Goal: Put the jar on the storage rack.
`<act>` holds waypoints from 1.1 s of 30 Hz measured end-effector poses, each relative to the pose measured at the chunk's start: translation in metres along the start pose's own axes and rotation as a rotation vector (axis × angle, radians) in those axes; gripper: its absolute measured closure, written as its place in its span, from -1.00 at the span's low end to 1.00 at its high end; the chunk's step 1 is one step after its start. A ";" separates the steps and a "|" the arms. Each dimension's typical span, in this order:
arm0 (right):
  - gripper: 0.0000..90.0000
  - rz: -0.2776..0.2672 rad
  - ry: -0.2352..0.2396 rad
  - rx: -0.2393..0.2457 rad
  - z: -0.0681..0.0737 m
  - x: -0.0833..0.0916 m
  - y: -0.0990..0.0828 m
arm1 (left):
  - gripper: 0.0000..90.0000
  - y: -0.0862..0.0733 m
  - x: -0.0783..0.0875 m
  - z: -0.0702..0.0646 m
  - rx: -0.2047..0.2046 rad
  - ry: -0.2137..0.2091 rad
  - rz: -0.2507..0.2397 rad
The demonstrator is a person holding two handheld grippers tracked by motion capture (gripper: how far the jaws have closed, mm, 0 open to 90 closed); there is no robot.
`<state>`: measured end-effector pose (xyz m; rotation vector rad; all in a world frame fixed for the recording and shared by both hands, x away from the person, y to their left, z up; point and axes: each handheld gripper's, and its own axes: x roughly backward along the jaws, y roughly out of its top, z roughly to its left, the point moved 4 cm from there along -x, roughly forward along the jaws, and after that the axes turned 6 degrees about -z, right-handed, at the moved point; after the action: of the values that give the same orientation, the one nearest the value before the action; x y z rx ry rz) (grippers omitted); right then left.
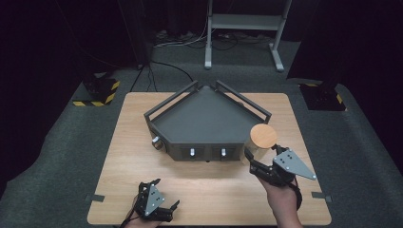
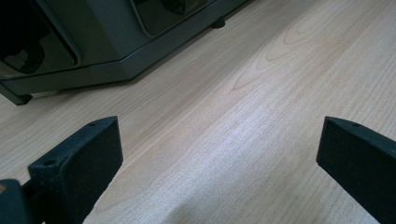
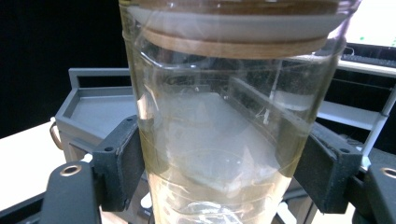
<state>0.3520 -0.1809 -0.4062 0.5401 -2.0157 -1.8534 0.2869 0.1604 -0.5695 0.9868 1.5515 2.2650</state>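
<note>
Dark carpet surrounds a light wooden table (image 1: pixel 209 190). At its near right, the right gripper (image 3: pixel 219 163) has its two black jaws closed against opposite sides of a clear glass jar (image 3: pixel 224 116), which fills the space between them. That jar stands upright, long axis vertical, its round wooden lid (image 1: pixel 263 136) on top, just beside the front right corner of a dark grey wedge-shaped tray unit (image 1: pixel 204 118). At near left, the left gripper (image 2: pixel 219 154) hangs wide open over bare wood, holding nothing.

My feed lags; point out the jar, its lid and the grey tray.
jar (image 3: pixel 219 140), right gripper view, clear glass wall
wooden lid (image 1: pixel 263 136), high view, top face
grey tray (image 1: pixel 209 114), high view, bare floor
</note>
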 end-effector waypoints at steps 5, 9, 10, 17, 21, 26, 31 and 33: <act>-0.45 -0.011 -0.001 0.008 -0.001 -0.006 0.011 | -0.98 0.000 0.000 0.000 0.006 -0.002 -0.003; -0.45 -0.016 -0.002 -0.002 -0.003 -0.012 0.018 | -0.98 0.000 0.001 0.001 0.011 -0.004 -0.007; -0.45 -0.017 -0.002 0.001 -0.003 -0.013 0.019 | -0.98 0.000 0.001 0.001 0.013 -0.004 -0.008; -0.45 -0.023 -0.009 -0.021 -0.007 -0.024 0.023 | -0.98 0.000 0.001 0.001 0.017 -0.006 -0.010; -0.45 -0.029 -0.011 -0.028 -0.009 -0.032 0.026 | -0.98 0.000 0.001 0.001 0.020 -0.007 -0.011; -0.45 -0.037 -0.008 -0.031 -0.009 -0.041 0.028 | -0.98 0.000 0.001 0.002 0.020 -0.008 -0.012; -0.45 -0.035 -0.002 -0.034 -0.006 -0.054 0.028 | -0.98 0.000 0.001 0.002 0.023 -0.008 -0.016; -0.45 -0.037 0.000 -0.030 -0.004 -0.058 0.028 | -0.98 0.000 0.001 0.002 0.020 -0.008 -0.014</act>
<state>0.4028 -0.1539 -0.3780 0.5724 -1.9874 -1.9018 0.2870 0.1624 -0.5687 0.9858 1.5765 2.2373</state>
